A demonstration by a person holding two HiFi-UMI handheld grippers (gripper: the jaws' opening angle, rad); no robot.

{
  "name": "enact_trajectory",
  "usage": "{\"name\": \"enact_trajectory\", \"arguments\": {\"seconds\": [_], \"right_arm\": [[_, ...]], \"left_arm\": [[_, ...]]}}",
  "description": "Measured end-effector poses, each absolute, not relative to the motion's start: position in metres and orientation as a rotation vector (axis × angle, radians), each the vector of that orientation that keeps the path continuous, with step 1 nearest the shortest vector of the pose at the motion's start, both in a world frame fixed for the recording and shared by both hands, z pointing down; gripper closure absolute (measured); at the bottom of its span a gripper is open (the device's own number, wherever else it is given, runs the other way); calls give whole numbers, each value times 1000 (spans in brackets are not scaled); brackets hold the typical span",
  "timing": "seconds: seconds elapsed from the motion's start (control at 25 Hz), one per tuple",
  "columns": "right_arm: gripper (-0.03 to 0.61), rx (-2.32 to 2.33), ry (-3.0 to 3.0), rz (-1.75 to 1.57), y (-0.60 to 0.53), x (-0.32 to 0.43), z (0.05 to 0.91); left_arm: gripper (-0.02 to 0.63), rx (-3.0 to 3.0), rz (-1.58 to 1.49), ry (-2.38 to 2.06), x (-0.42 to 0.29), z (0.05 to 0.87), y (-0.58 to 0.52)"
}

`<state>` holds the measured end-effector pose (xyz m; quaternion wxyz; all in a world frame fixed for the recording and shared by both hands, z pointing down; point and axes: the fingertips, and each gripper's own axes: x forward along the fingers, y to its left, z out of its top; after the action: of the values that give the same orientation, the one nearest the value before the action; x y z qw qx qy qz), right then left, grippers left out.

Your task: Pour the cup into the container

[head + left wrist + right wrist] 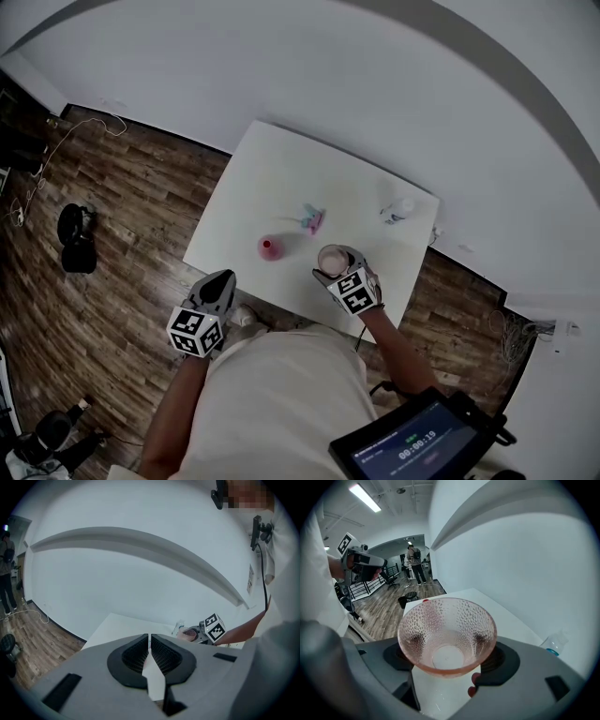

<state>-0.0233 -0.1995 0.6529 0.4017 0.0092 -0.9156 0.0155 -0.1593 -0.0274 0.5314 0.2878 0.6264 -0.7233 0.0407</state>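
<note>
One dimpled pink cup, pinched at its sides between the jaws of the right gripper, mouth facing back toward that gripper's camera. I cannot make out any contents. It is held over the near part of the white table. The pink container, as I read it, stands on the table left of these fingers, near but apart. Judgement: carry leftward, then tip. Left gripper has its jaws pressed together on nothing, by the table's near edge, further left.
</note>
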Motion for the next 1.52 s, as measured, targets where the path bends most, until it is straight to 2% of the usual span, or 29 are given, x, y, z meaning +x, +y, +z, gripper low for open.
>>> {"name": "enact_trajectory", "arguments": {"seconds": [1.52], "right_arm": [[202, -93, -2179, 9, -150, -63, 628]], "left_arm": [[601, 1706, 34, -1933, -200, 525, -5]]}}
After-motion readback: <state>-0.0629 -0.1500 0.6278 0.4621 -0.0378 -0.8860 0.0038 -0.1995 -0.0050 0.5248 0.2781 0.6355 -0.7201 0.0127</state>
